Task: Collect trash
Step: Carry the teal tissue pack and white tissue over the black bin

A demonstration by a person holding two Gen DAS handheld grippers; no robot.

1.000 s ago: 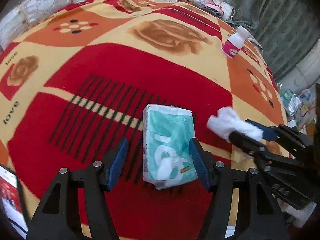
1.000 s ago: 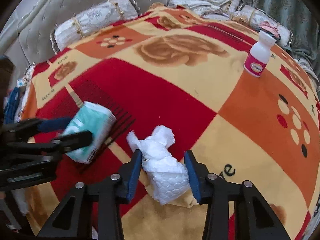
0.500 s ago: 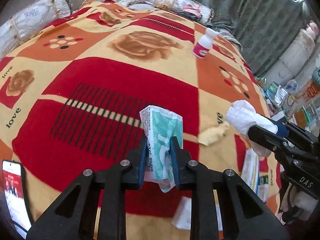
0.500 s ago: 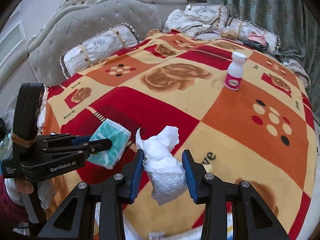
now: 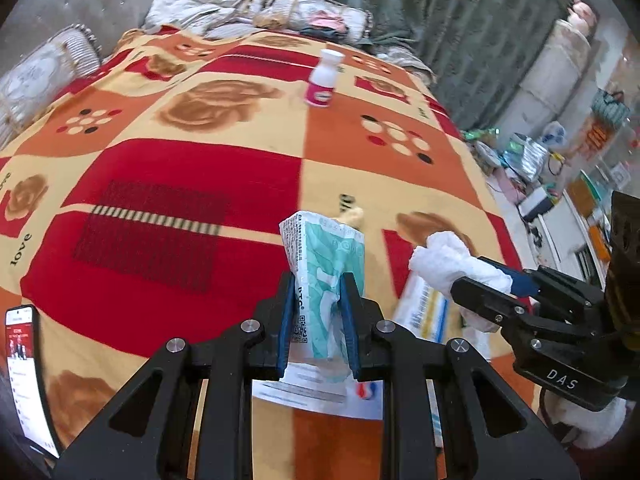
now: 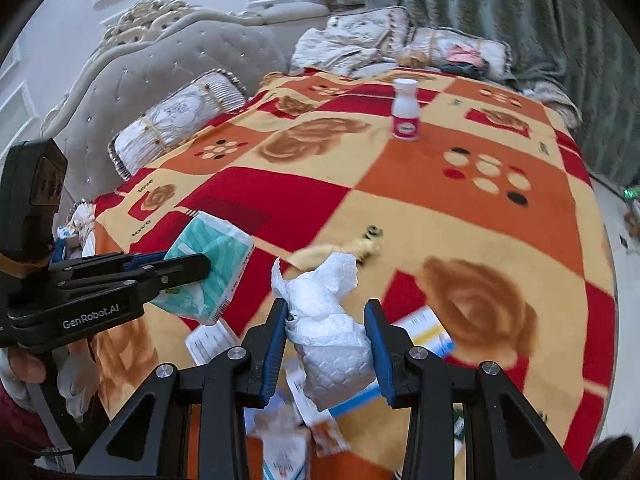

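Observation:
My left gripper (image 5: pixel 318 280) is shut on a green-and-white tissue pack (image 5: pixel 326 268) and holds it above the near edge of the bed; it also shows in the right wrist view (image 6: pixel 210 268). My right gripper (image 6: pixel 326 308) is shut on a crumpled white paper wad (image 6: pixel 324 320), also lifted; the wad shows at the right in the left wrist view (image 5: pixel 452 260). Paper and cardboard scraps (image 6: pixel 316 408) lie below both grippers. A small yellowish scrap (image 6: pixel 360 246) lies on the blanket just beyond.
A white bottle with a pink label (image 5: pixel 323 80) stands far back on the red, orange and yellow blanket (image 5: pixel 192 168). A phone (image 5: pixel 24 368) lies at the near left edge. Pillows (image 6: pixel 180 116) line the headboard. Cluttered floor lies right of the bed (image 5: pixel 532 168).
The left gripper closed on the tissue pack and lifted it. Both grippers pulled back and up towards the bed's near edge, each carrying its load; the scraps below came into view.

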